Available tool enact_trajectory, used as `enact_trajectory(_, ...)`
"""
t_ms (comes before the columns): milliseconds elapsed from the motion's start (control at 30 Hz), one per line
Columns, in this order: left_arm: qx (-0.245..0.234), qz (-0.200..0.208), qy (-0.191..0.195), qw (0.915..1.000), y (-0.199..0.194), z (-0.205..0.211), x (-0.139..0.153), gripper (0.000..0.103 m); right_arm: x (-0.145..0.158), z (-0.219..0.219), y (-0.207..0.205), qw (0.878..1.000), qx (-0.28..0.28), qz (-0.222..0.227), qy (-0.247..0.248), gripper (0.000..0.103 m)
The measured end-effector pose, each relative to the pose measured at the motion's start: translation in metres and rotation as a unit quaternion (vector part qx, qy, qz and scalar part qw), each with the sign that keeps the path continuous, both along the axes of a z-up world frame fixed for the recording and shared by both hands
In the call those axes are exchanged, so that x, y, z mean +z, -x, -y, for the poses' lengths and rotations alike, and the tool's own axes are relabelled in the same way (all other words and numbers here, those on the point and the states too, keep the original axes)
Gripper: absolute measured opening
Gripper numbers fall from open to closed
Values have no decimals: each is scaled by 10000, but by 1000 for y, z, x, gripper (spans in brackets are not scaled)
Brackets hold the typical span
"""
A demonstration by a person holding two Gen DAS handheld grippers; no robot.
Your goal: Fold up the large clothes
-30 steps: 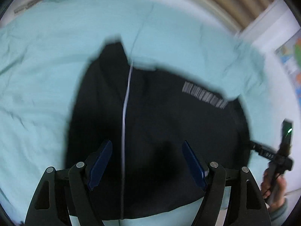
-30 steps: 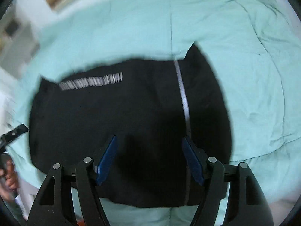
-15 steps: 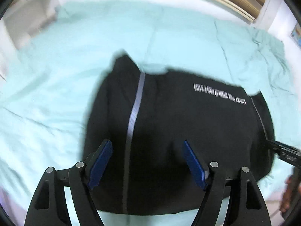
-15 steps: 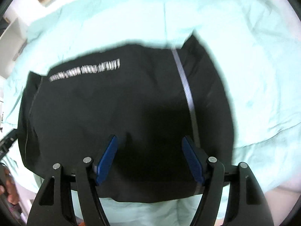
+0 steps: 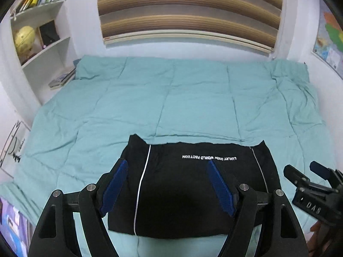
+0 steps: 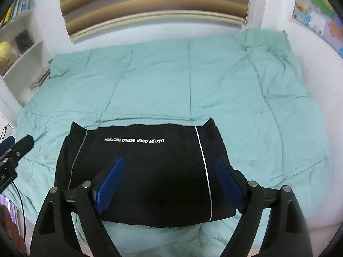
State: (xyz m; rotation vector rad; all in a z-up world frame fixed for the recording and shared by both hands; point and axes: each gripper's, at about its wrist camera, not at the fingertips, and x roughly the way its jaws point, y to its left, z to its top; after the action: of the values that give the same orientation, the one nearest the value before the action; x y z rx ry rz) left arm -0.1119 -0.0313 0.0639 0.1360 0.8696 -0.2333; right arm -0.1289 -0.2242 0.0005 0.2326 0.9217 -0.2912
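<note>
Bed [image 5: 193, 98] covered by teal quilted blanket, against white wall [image 5: 85, 21]. Striped brown blind [image 5: 188, 10] above it. White shelves [image 5: 42, 49] at left hold books and a yellow globe [image 5: 24, 37]. Map [image 5: 330, 36] hangs right.

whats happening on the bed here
A person with a two-finger gripper in each hand is folding a black garment on a bed covered by a teal quilt. The garment lies flat near the front edge as a folded rectangle, white lettering facing up. Neither gripper holds it: the left gripper is open above it, and the right gripper has its jaws opening with nothing pinched between them. This fold looks finished.
</note>
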Motion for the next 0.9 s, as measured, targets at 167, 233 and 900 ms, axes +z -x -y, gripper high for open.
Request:
enact_trajectory(167, 89, -206, -53, 9997, 6, 6, -8, 79, 5, -4, 7, 9998, -29, -57, 173, 89)
enact_trajectory(233, 64, -272, -103, 9996, 7, 9, -16, 79, -6, -2, 3, 9997, -26, -225, 33, 90)
enact_trajectory(900, -84, -393, -395, 9984, 13, 17, -28, 79, -39, 7, 2, 9975, -65, -610, -364, 89)
